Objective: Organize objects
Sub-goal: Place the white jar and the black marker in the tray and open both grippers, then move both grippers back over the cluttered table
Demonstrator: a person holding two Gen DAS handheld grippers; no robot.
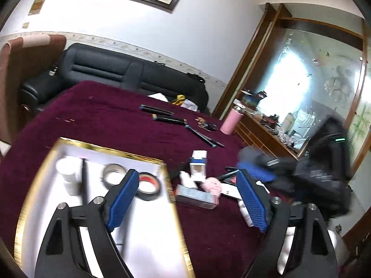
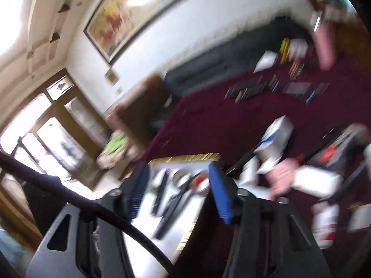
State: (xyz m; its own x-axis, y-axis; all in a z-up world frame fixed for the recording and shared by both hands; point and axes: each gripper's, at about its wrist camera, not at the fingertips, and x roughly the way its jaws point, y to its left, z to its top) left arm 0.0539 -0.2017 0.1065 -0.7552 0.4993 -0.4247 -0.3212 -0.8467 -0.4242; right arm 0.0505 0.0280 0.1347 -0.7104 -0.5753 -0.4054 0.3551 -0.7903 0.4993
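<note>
A white tray with a gold rim [image 1: 111,149] lies on the dark red tablecloth [image 1: 116,120]. It holds a white jar [image 1: 67,173], a black pen [image 1: 84,180], a grey tape roll [image 1: 113,173] and a black-and-red tape roll [image 1: 148,186]. My left gripper [image 1: 187,180] hangs open over the tray's right edge with nothing between its blue pads. Just beyond it lie a white-and-blue box [image 1: 198,164], a pink fluffy item [image 1: 212,184] and a long flat box [image 1: 197,197]. The right wrist view is blurred. There my right gripper [image 2: 178,173] stands open and empty above the same tray [image 2: 185,157].
Dark pens [image 1: 162,111] and a pink bottle [image 1: 230,122] sit farther back on the cloth. A black sofa [image 1: 116,69] runs along the far wall, and a wooden dresser with a mirror [image 1: 266,136] stands to the right. A black cable [image 2: 69,194] crosses the right wrist view.
</note>
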